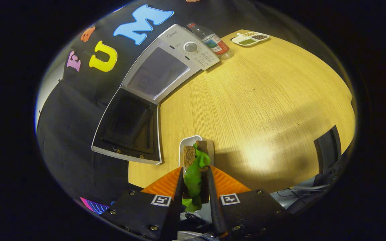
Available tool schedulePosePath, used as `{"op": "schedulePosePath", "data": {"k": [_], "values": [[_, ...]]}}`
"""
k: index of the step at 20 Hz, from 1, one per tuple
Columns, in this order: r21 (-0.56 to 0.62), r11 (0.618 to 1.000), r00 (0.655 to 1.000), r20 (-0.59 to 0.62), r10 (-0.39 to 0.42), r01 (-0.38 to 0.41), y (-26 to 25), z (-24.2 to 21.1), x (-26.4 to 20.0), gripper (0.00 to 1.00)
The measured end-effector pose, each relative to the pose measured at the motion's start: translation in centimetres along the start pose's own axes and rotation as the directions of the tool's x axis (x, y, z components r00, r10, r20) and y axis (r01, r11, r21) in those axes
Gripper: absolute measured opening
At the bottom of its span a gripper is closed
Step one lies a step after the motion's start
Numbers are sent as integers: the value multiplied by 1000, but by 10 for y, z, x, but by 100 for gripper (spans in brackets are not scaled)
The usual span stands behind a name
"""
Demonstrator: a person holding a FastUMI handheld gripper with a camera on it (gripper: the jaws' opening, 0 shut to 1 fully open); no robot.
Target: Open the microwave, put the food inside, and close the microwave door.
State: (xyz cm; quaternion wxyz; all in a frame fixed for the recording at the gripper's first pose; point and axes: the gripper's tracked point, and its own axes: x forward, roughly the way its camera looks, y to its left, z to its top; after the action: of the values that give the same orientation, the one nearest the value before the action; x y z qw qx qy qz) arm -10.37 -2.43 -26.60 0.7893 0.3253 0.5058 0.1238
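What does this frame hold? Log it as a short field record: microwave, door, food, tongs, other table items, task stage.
microwave: white microwave at the far side of the wooden table, beyond the tongs
door: microwave door swung open, cavity exposed
food: toy sandwich with green lettuce, held over a white tray
tongs: tongs shut on the sandwich, one finger on each side
other items: water bottle beside the microwave; divided dish beyond it
task stage: door open, food not yet inside
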Motion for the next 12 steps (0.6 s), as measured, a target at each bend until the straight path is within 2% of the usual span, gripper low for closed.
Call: {"op": "schedulePosePath", "data": {"k": [4, 9, 12], "values": [[12, 999, 998, 41, 40, -41, 14, 13, -7, 39], [-55, 995, 993, 74, 87, -83, 38, 31, -12, 39], [-11, 989, 983, 103, 151, -151, 58, 46, -11, 39]]}}
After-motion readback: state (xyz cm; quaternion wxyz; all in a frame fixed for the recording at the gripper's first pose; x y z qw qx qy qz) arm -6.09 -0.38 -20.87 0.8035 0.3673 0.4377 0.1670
